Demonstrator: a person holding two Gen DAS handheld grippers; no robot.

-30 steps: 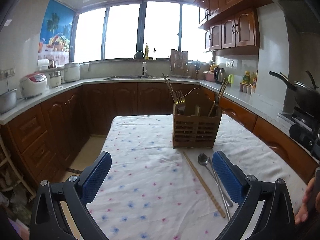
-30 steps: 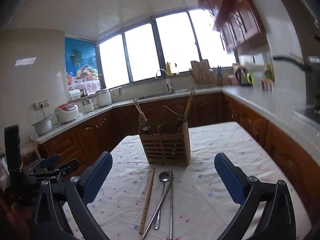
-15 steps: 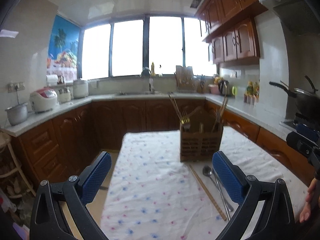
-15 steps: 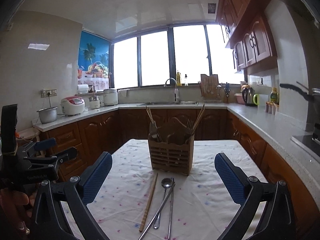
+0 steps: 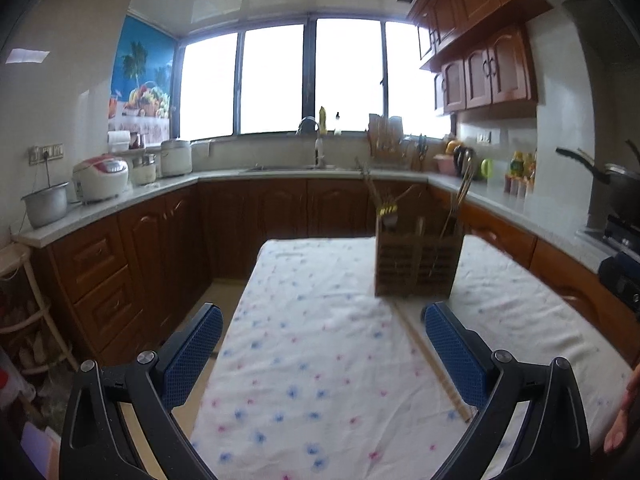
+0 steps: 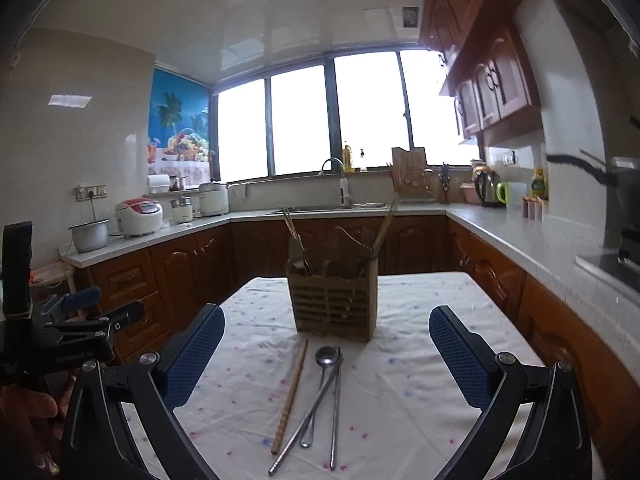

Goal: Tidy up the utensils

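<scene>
A slatted wooden utensil holder (image 6: pixel 334 300) stands on the table, with forks and chopsticks in it; it also shows in the left wrist view (image 5: pixel 416 266). In front of it lie a wooden chopstick (image 6: pixel 291 394), a metal spoon (image 6: pixel 322 380) and two metal chopsticks (image 6: pixel 336 404). My right gripper (image 6: pixel 326 340) is open and empty, above the loose utensils. My left gripper (image 5: pixel 323 340) is open and empty, left of the wooden chopstick (image 5: pixel 430 362). The left gripper also shows at the left edge of the right wrist view (image 6: pixel 80 312).
The table has a white flowered cloth (image 6: pixel 404 380). Brown cabinets and a grey counter (image 6: pixel 516 240) run around it on three sides. A rice cooker (image 5: pixel 102 178), a pot (image 5: pixel 46 204), a sink and a kettle stand on the counter.
Both grippers have pulled back and tilted up from the table. The holder looks further away in both views. Both grippers stay open and the utensils have not moved.
</scene>
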